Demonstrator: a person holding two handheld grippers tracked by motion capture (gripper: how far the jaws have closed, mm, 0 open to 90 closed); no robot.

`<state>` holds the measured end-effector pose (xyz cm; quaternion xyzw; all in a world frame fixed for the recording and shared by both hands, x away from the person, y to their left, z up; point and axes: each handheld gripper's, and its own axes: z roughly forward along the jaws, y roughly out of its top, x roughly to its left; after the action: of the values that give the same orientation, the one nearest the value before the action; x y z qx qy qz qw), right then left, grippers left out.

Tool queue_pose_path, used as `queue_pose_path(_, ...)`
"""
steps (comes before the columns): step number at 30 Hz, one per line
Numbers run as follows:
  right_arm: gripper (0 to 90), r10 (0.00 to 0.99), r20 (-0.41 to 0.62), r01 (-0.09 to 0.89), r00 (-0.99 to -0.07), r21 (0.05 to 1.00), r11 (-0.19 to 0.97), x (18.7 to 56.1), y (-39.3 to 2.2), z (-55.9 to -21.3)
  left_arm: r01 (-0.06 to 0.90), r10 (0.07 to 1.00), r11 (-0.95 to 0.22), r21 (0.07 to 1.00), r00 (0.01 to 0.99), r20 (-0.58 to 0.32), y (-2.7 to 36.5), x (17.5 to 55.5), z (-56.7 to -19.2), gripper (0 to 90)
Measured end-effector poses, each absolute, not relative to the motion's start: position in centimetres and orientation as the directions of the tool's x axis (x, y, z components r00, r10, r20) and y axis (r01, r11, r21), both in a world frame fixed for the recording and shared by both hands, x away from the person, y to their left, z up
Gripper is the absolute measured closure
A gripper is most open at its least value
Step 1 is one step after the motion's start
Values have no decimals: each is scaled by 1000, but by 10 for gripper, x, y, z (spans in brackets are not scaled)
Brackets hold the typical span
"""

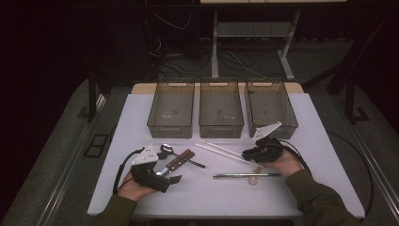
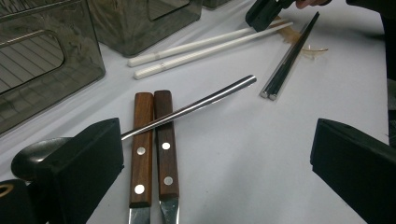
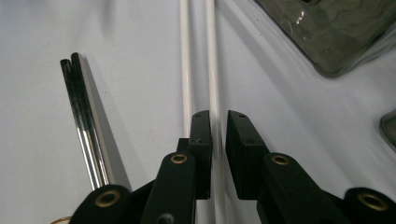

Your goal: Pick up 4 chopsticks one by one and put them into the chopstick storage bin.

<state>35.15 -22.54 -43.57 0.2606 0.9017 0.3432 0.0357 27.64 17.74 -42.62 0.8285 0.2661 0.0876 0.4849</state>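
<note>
Two white chopsticks (image 1: 221, 151) lie side by side on the table (image 1: 301, 141), running slantwise from near the middle bin (image 1: 221, 109) toward the right hand-held gripper (image 1: 245, 154). In the right gripper view, that hand-held gripper (image 3: 219, 140) has its jaws drawn narrow around one white chopstick (image 3: 213, 84), which passes between the two pads; its partner (image 3: 185, 70) lies just outside the left pad. Whether the pads actually press the stick I cannot tell, though the gap is slim.

Just beside the white pair, a pair of dark metal chopsticks (image 1: 244, 175) lies flat near the person's right hand (image 1: 282, 165), over a small amber-coloured piece (image 1: 254, 180) whose kind I cannot make out.

On the other side, the left hand-held gripper (image 1: 164, 181) rests low over the table with its jaws spread wide, nothing between them. In the left gripper view, just ahead of the left hand-held gripper (image 2: 215, 158), two wooden-handled knives (image 2: 154, 149) lie parallel and touching, with a dark spoon (image 2: 187, 107) laid slantwise across the tops of their handles, its bowl behind the left jaw.

Three smoky transparent bins stand in a row along the far side of the table, the left bin (image 1: 171, 109) and right bin (image 1: 271, 107) flanking the middle one.
</note>
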Motion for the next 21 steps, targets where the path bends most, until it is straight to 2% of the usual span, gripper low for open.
queue_pose_path(13,807,494,93,441,-864,613,656,352,-222,-442,356,525,-389,850,844,-114,177,276,-426,11)
queue_pose_path(21,841,487,60,419,-871,610,673,351,-222,-442,356,525,-388,850,844,-114,177,276,-426,11)
